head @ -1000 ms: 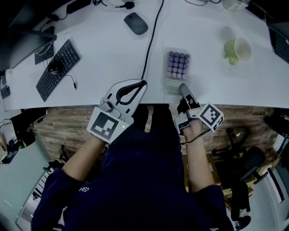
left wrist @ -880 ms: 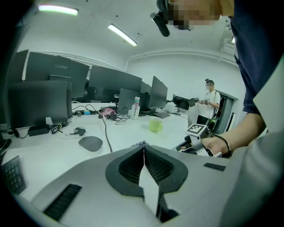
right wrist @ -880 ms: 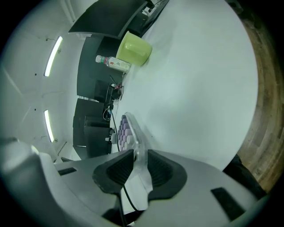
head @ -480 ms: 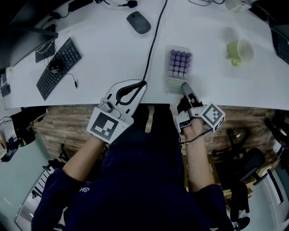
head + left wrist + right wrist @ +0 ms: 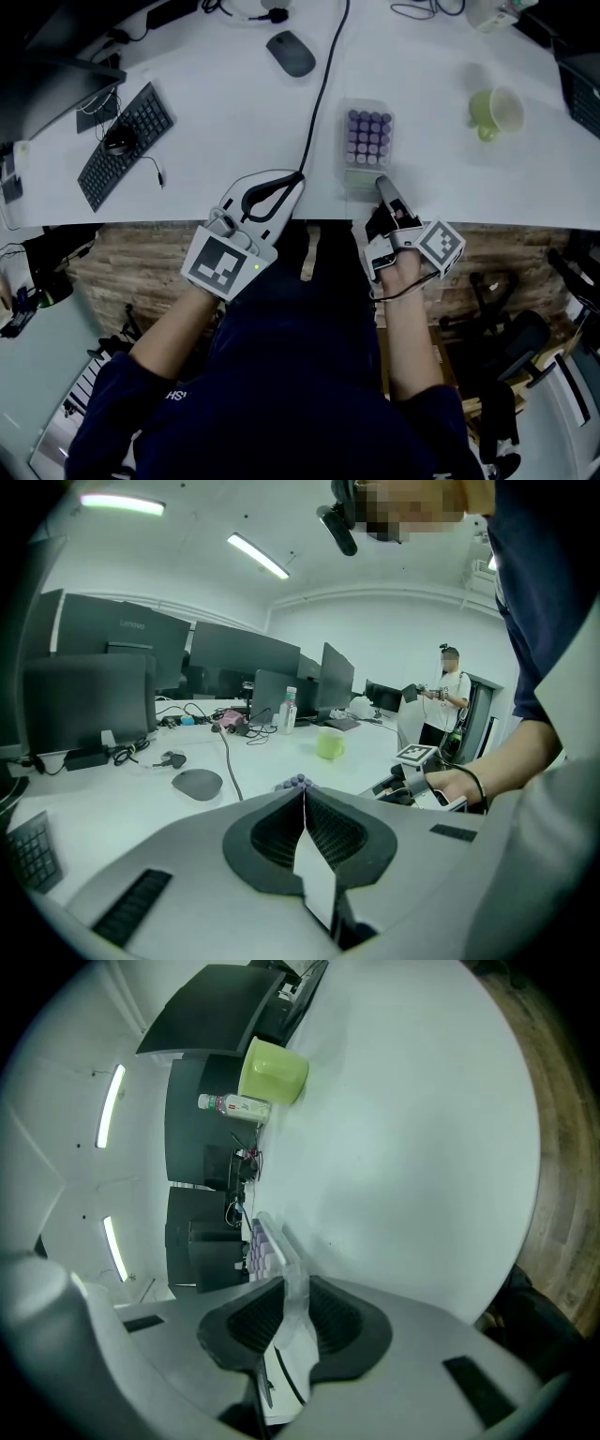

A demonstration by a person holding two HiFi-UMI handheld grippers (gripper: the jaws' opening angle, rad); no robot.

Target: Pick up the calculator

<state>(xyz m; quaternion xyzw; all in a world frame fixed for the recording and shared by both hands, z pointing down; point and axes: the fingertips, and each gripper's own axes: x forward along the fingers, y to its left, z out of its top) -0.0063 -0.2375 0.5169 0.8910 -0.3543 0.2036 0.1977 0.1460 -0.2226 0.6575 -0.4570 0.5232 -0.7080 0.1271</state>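
Right hand-held gripper [image 5: 382, 184] jaws just closing, clamped on calculator [image 5: 367, 141] near edge; left hand-held gripper [image 5: 298, 174] pressed together, empty.

Left tongs [image 5: 298, 175] rest shut; right tongs [image 5: 380, 181] have just been closing on the calculator [image 5: 367, 137].

Keyboard [image 5: 125, 145], mouse [image 5: 290, 53], green mug [image 5: 497, 111] (well apart) on desk [image 5: 216, 112].

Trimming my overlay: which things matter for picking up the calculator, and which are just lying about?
Job: purple-keyed calculator in clear plastic case; right gripper, jaws just closing on its near edge.
Lying about: green mug; grey mouse; black keyboard; shut left gripper.
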